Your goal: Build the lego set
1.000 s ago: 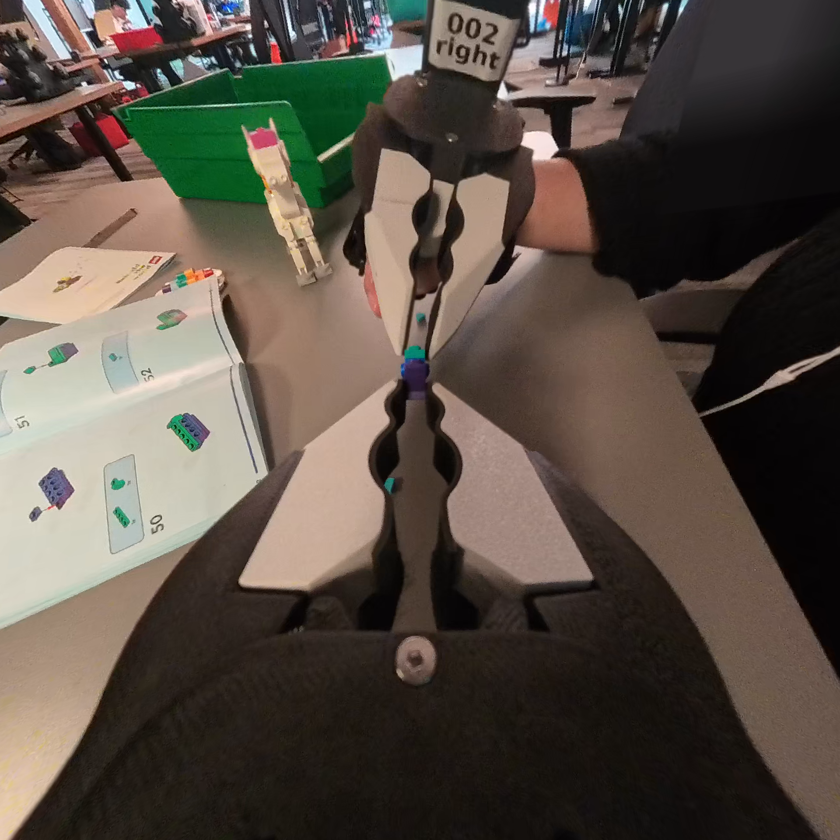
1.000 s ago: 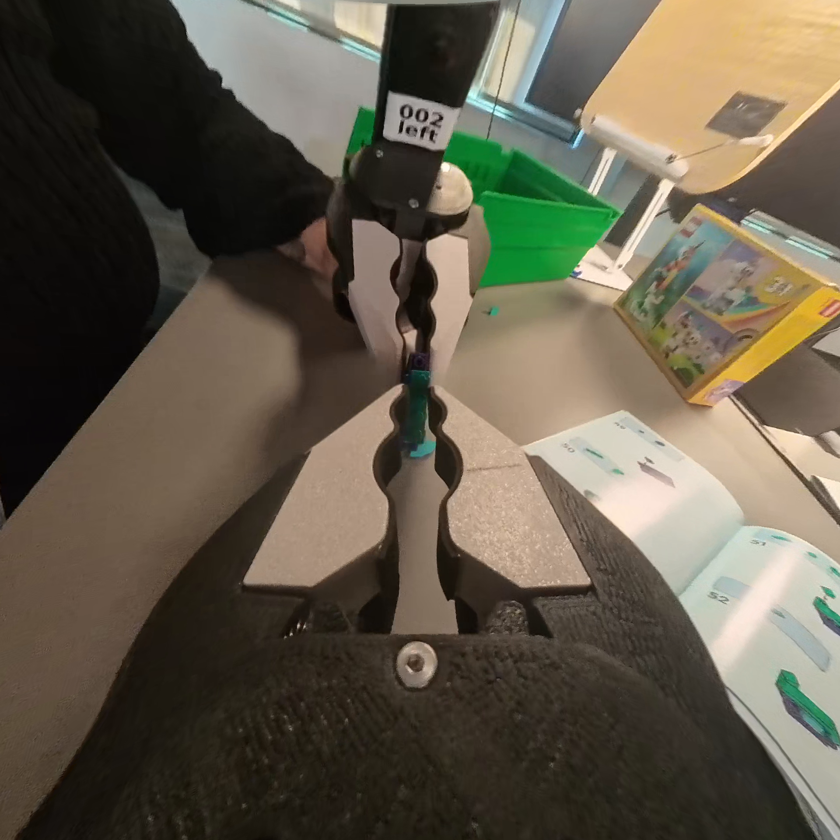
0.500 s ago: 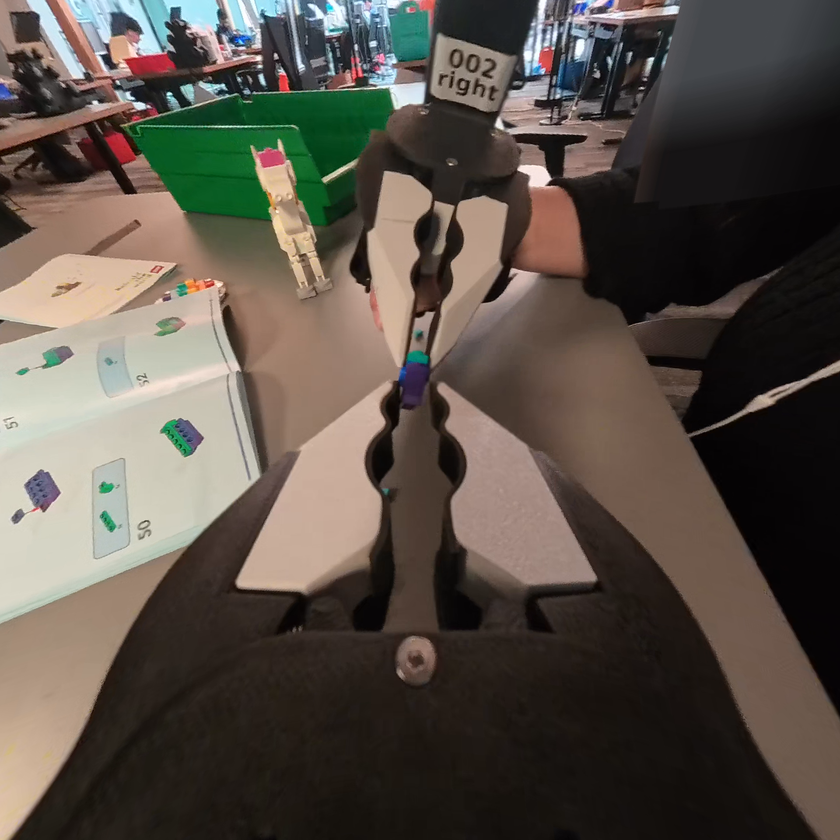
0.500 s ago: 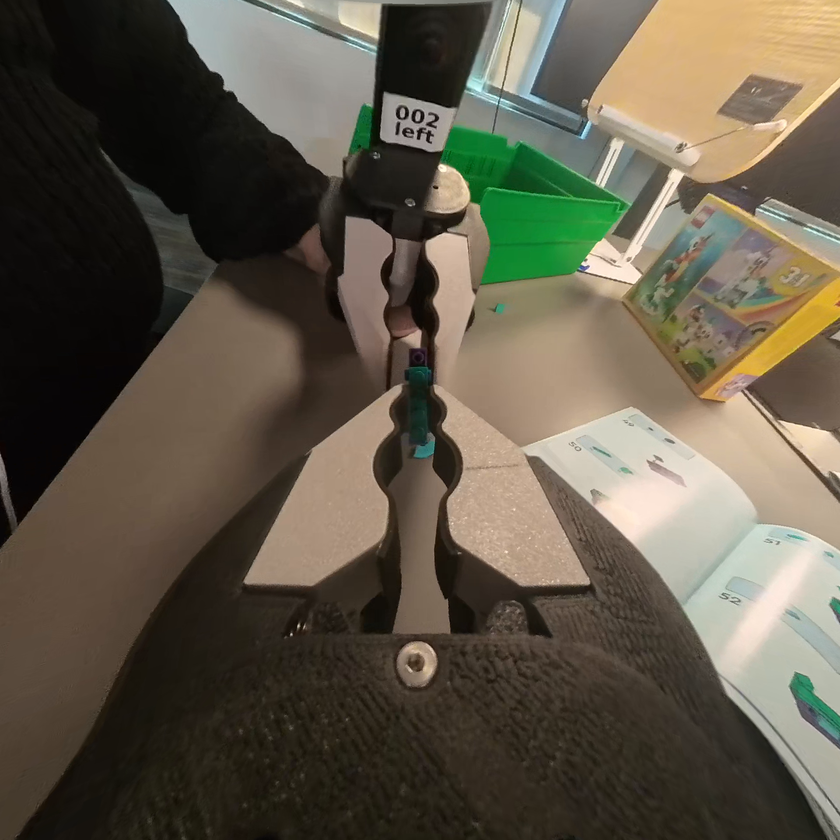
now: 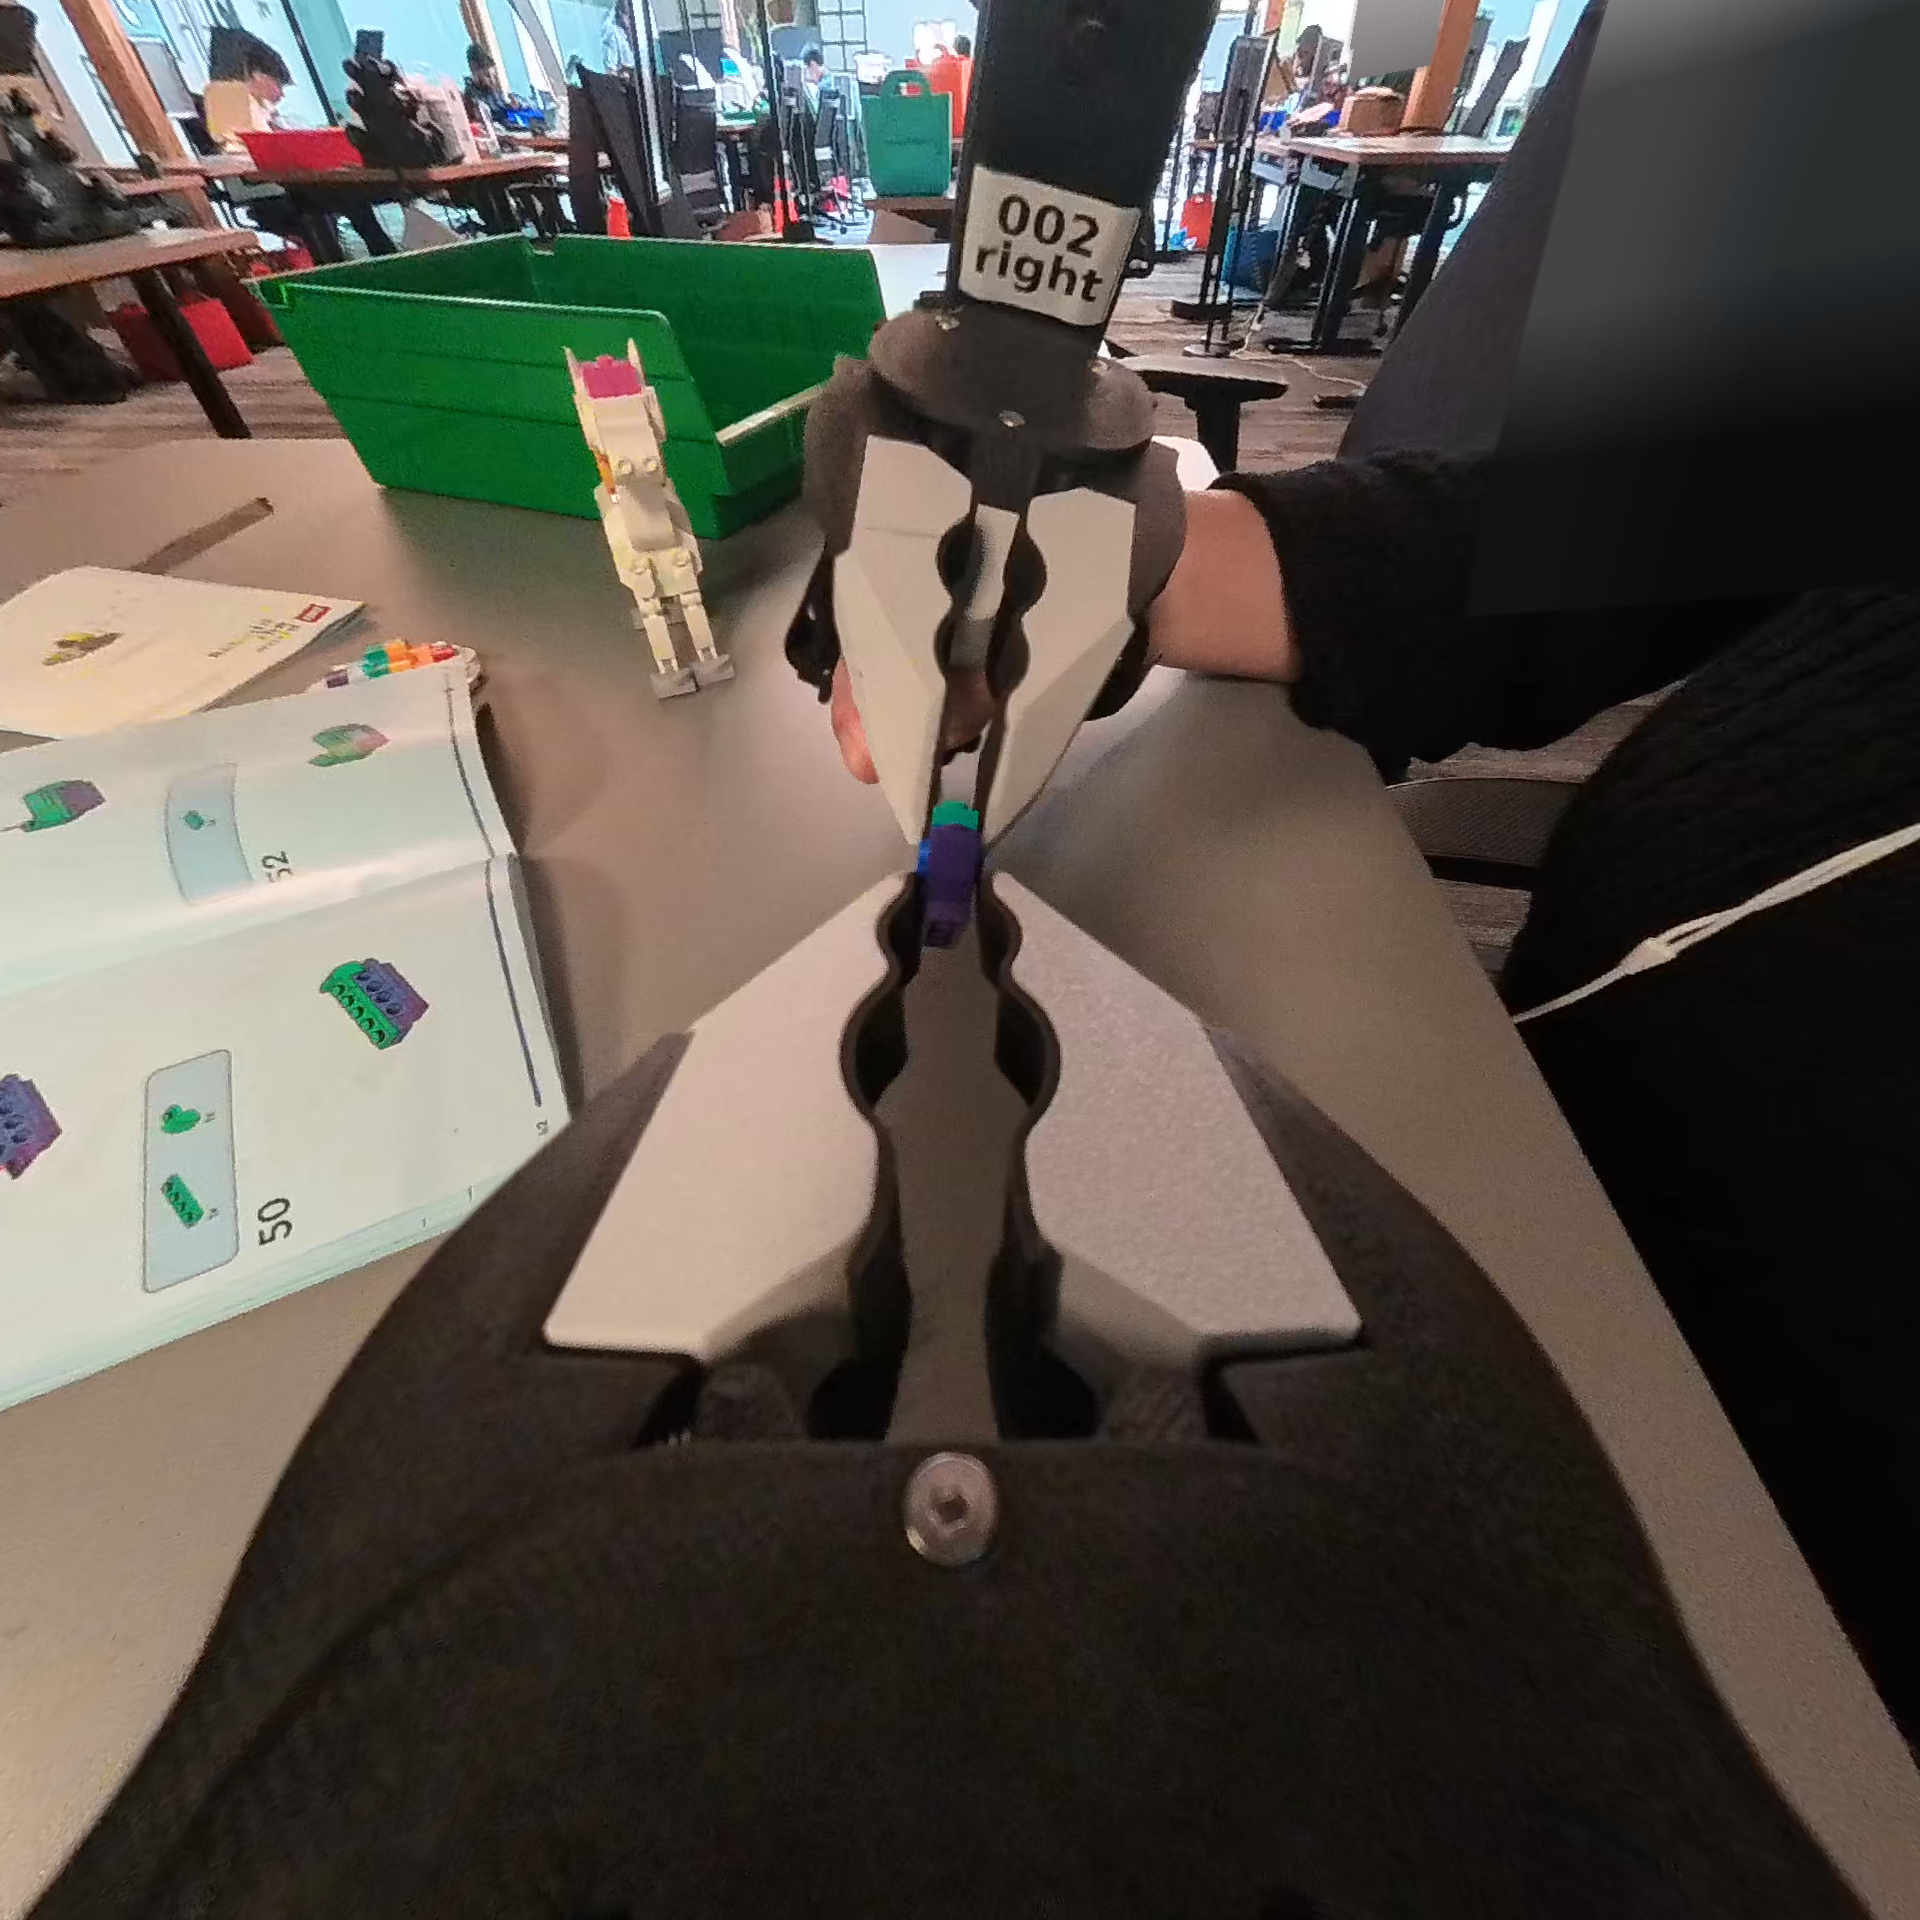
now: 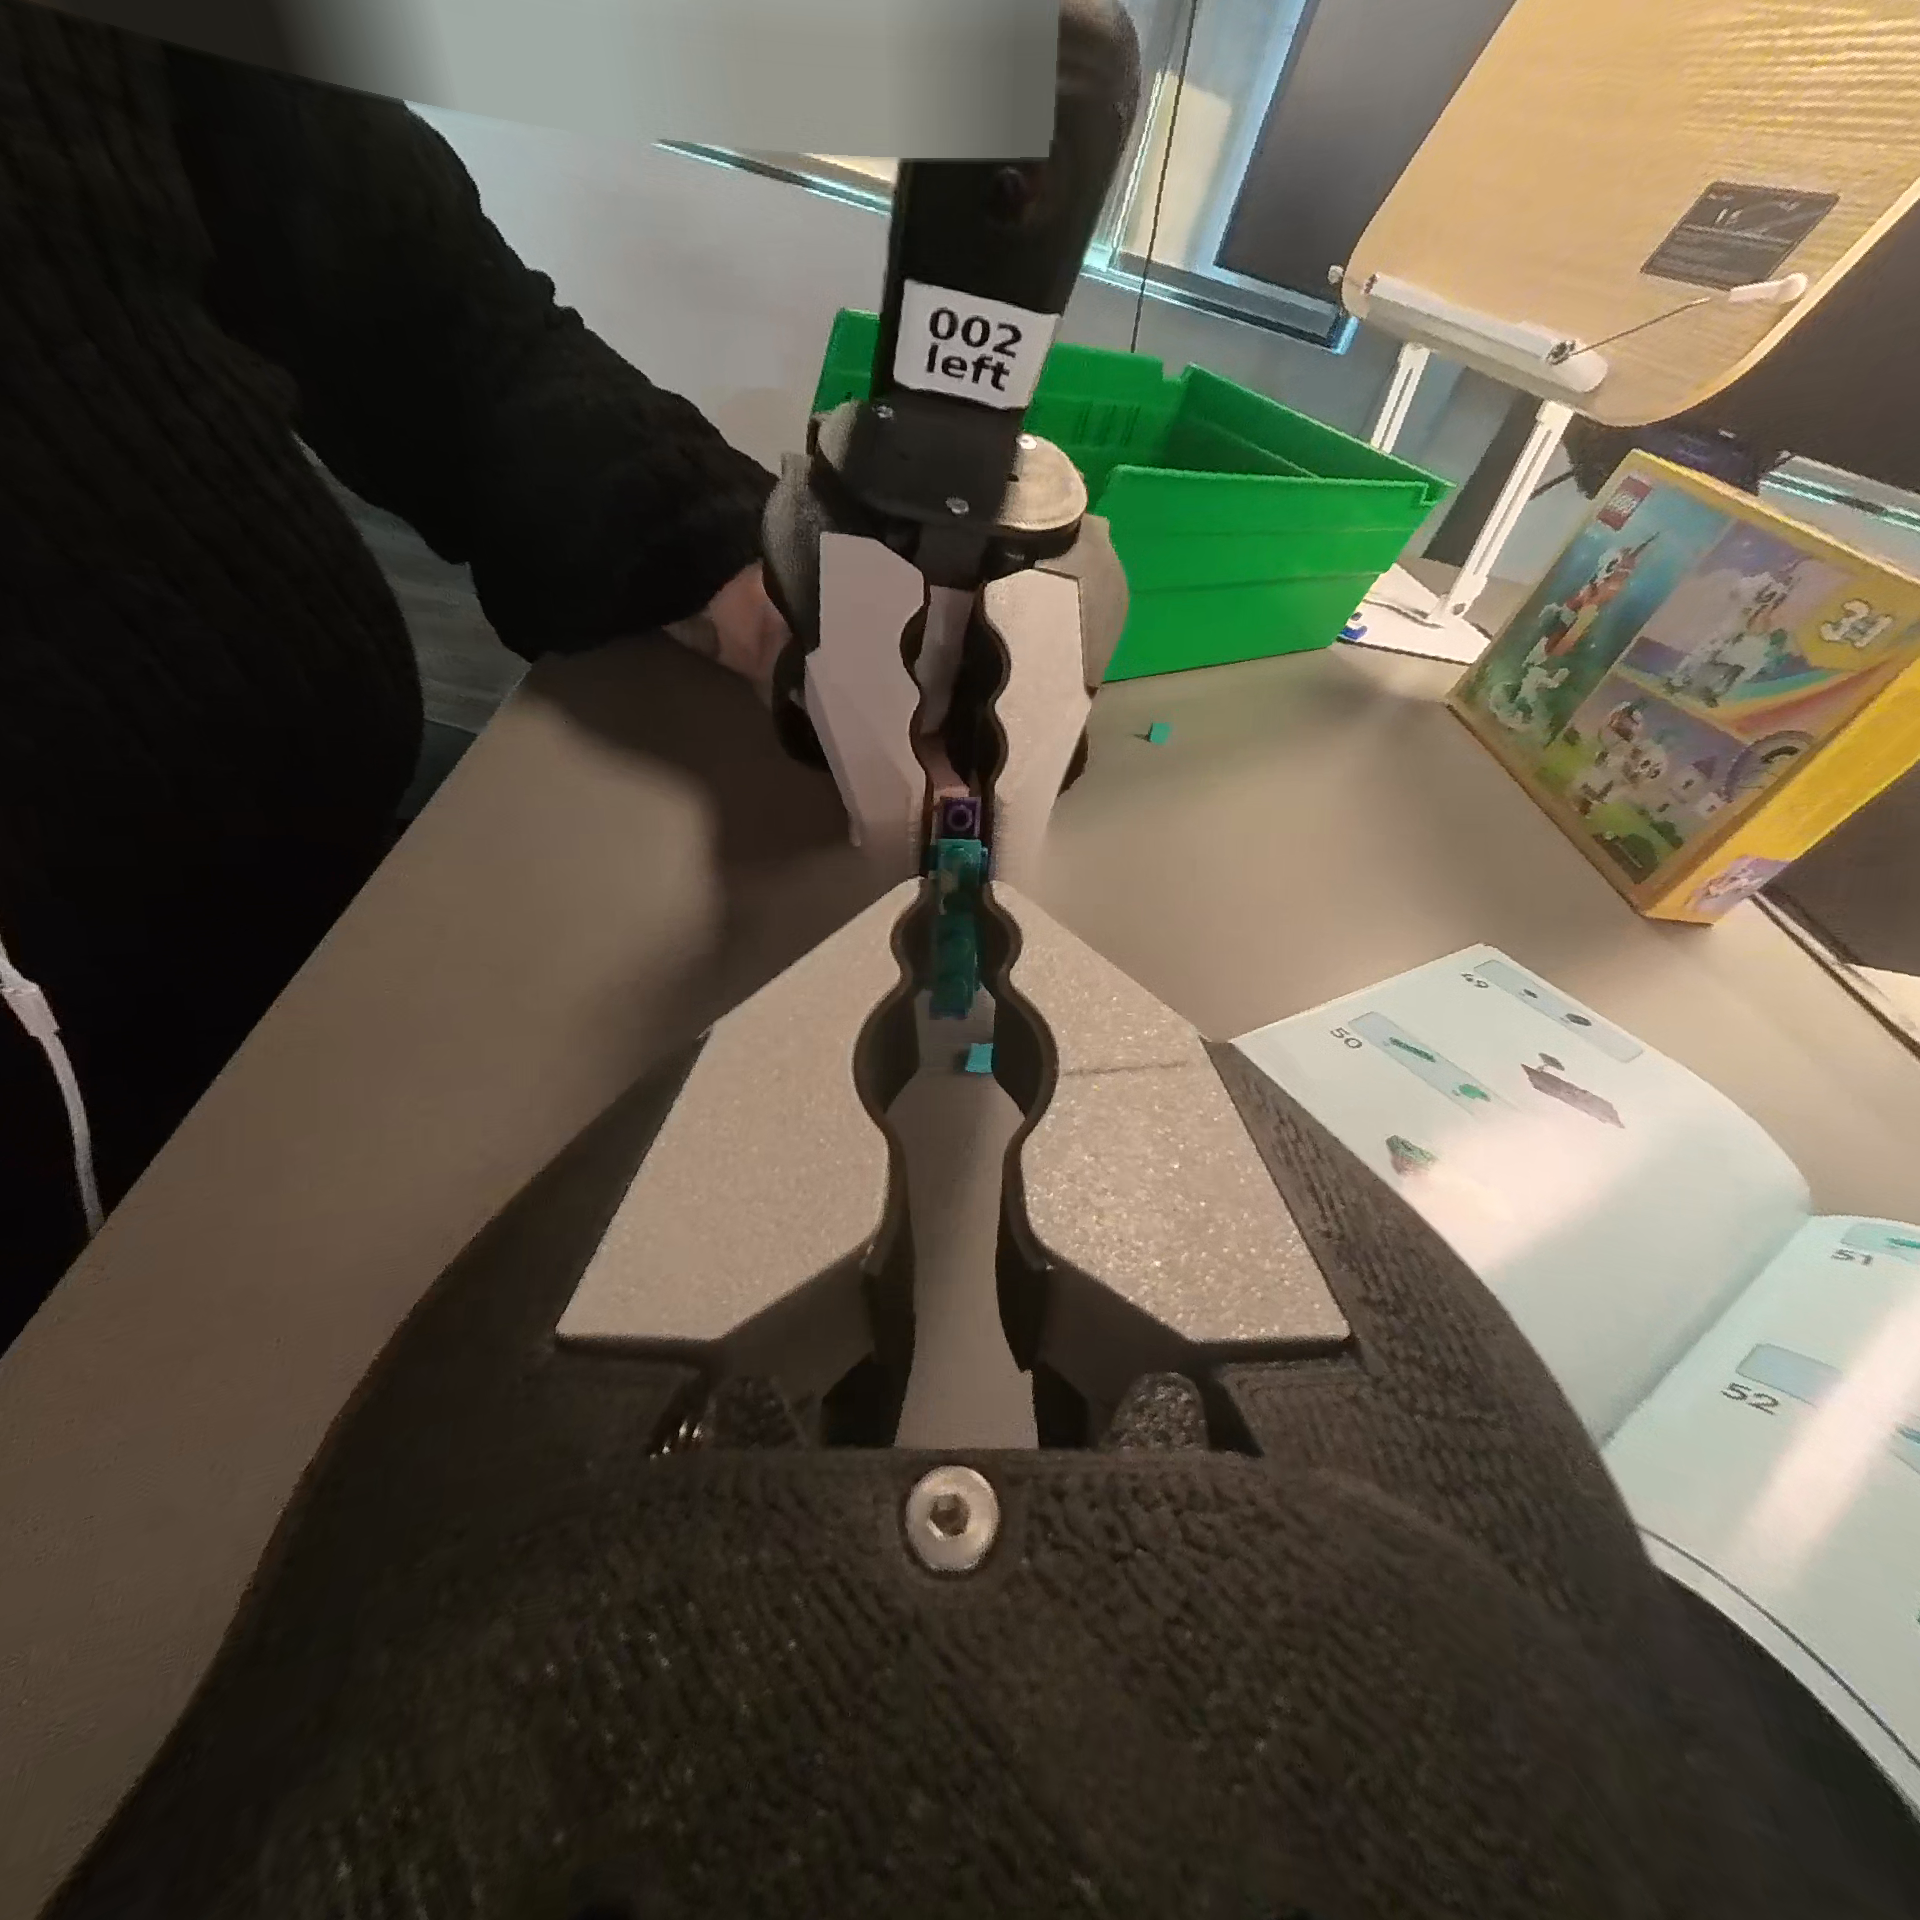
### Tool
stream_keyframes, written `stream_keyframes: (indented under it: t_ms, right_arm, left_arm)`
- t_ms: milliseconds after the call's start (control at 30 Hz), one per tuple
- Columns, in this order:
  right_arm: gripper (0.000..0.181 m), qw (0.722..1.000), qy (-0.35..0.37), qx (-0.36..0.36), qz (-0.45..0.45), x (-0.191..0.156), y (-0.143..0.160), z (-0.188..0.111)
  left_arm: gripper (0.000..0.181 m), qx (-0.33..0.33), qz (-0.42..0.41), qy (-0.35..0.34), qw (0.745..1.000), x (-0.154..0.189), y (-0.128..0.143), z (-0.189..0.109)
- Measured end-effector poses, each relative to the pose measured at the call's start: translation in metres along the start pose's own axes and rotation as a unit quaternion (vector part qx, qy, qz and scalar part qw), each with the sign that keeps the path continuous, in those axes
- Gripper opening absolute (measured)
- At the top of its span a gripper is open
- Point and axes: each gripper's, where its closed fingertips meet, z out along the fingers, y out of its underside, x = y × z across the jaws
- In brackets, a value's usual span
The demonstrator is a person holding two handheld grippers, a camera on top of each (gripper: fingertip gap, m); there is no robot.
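My left gripper (image 5: 948, 894) is shut on a small purple and blue brick stack (image 5: 949, 878), held above the grey table (image 5: 675, 831). My right gripper (image 6: 956, 894) faces it tip to tip and is shut on a teal plate (image 6: 954, 951). The teal plate (image 5: 954, 816) touches the end of the purple stack (image 6: 958, 816). The right gripper also shows in the left wrist view (image 5: 961, 821), and the left gripper in the right wrist view (image 6: 951, 831). A white unicorn model (image 5: 644, 520) stands upright on the table beyond.
An open instruction booklet (image 5: 260, 987) lies at the left and shows at the right in the right wrist view (image 6: 1558, 1143). Green bins (image 5: 540, 353) stand at the back. The yellow set box (image 6: 1704, 675) stands at the right. A loose teal piece (image 6: 1156, 734) lies on the table. A person's black sleeves flank both grippers. The tips of both grippers are at nearly the same place. Left tips and right tips are each some 25 cm from the white unicorn model (image 5: 644, 520).
Both grippers have stayed tip to tip and risen slightly together. The purple stack sits a little farther out of my left gripper's tips against the teal plate.
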Motion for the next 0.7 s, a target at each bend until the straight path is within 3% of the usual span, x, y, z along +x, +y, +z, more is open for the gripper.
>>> stream_keyframes:
  t_ms: [700]
  right_arm:
    - [0.005,1.000,-0.006,0.004,0.000,-0.0036,0.0031,0.0040]
  left_arm:
    - [0.009,-0.018,0.024,-0.008,1.000,0.0014,0.0057,-0.0028]
